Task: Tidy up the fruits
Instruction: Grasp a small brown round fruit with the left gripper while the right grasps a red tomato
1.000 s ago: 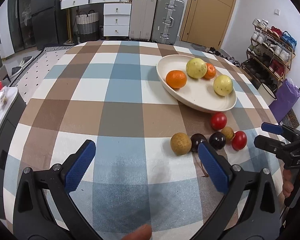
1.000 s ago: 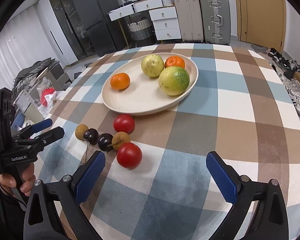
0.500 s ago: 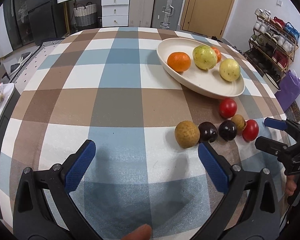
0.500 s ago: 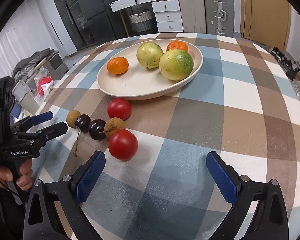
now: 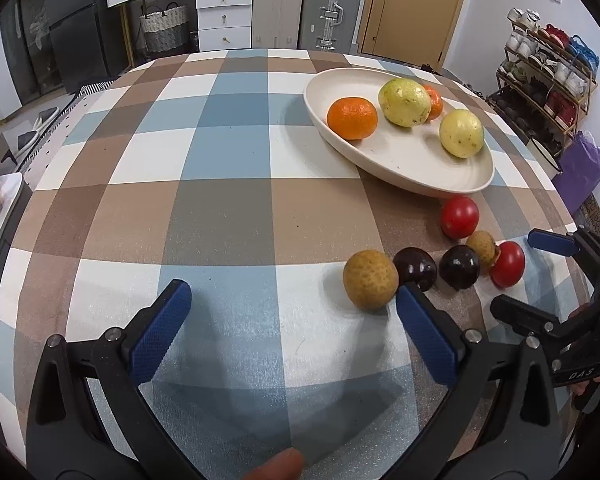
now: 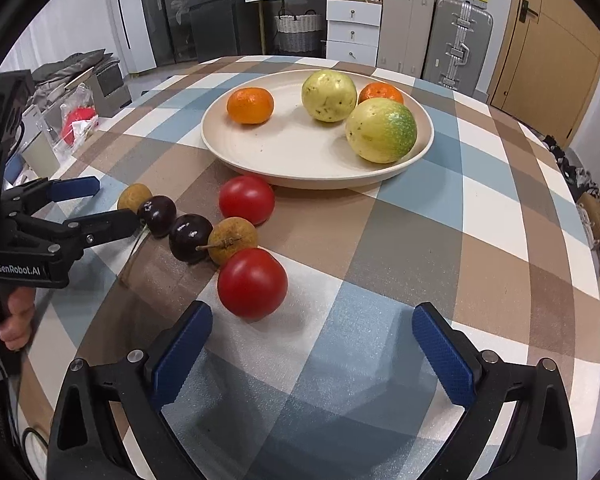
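Note:
A cream plate holds two oranges and two yellow-green fruits. On the cloth in front of it lie two red tomatoes, two dark plums, and two brown rough fruits. My left gripper is open and empty, its right finger just beside the large brown fruit. My right gripper is open and empty, just short of the near tomato.
The table has a brown, blue and white checked cloth. Suitcases, white drawers and a door stand behind it. A shoe rack is at the right. Each gripper shows in the other's view.
Both grippers have moved forward toward the loose fruits, which now appear larger and closer. Both stay open. No fruit has moved.

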